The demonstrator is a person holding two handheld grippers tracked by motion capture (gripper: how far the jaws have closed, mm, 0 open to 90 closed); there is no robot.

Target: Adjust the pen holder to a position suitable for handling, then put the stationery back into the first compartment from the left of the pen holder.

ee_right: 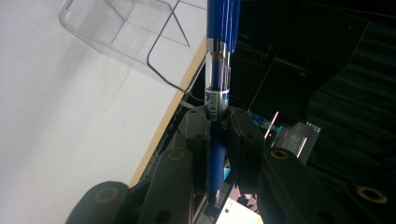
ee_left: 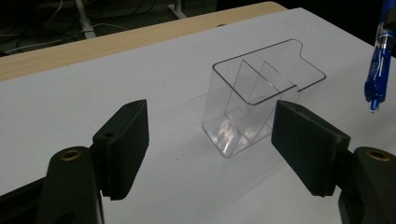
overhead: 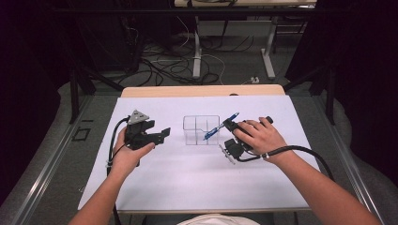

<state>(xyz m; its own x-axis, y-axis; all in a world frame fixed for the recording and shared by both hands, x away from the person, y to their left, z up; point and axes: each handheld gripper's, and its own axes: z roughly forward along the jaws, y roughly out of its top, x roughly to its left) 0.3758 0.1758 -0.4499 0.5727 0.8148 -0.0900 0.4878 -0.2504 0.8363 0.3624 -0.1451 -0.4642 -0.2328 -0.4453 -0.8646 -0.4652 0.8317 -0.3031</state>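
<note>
A clear plastic holder [overhead: 202,130] with inner dividers stands upright in the middle of the white table sheet [overhead: 187,173]. My right gripper [overhead: 228,123] is shut on a blue pen [overhead: 220,126], held slanted just right of the holder with its tip over the holder's right rim. In the right gripper view the blue pen [ee_right: 217,74] runs up between the jaws toward the clear holder [ee_right: 126,32]. My left gripper [overhead: 165,133] stands open left of the holder, nothing between its jaws. The left gripper view shows the clear holder [ee_left: 261,98] ahead and the blue pen [ee_left: 379,70] at the right edge.
The wooden table edge [overhead: 202,90] runs along the far side of the sheet. Cables [overhead: 164,65] and table legs [overhead: 197,51] lie on the floor beyond. Metal rails [overhead: 51,159] flank the table on both sides.
</note>
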